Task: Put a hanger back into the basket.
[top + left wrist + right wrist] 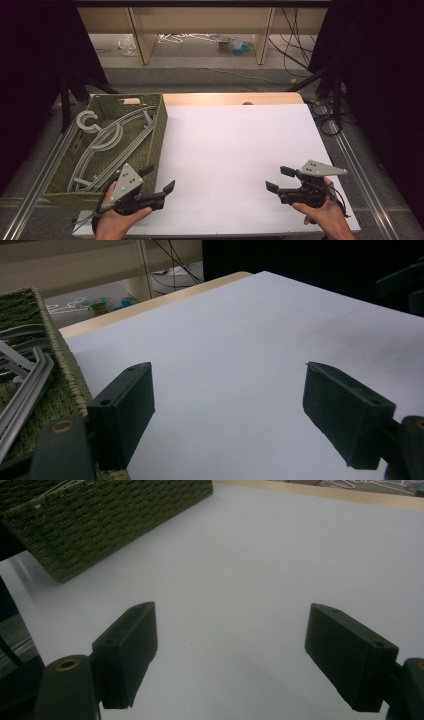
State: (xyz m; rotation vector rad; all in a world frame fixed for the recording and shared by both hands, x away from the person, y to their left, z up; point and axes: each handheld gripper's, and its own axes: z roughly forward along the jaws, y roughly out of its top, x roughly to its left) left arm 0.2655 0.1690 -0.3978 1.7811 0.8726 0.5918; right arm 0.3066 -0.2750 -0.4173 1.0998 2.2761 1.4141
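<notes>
Right now the left gripper sits at the near right corner of the green woven basket, jaws spread wide, nothing between them; in the left gripper view the pads frame bare white table sheet with the basket wall just beside the left-hand jaw. The right gripper hovers over the sheet well apart from the basket, jaws wide too, empty. The grey hangers lie piled inside the basket, hooks toward the far end, bars overlapping.

Risks, as I judge them: the hangers look tangled, so pulling one could drag a second out or snag a hook on the weave. The basket is light-looking; a jaw catching the rim could shove or tip it along the sheet. The bars are thin and smooth, so a pinch near an end may let the hanger swing or slip out.
</notes>
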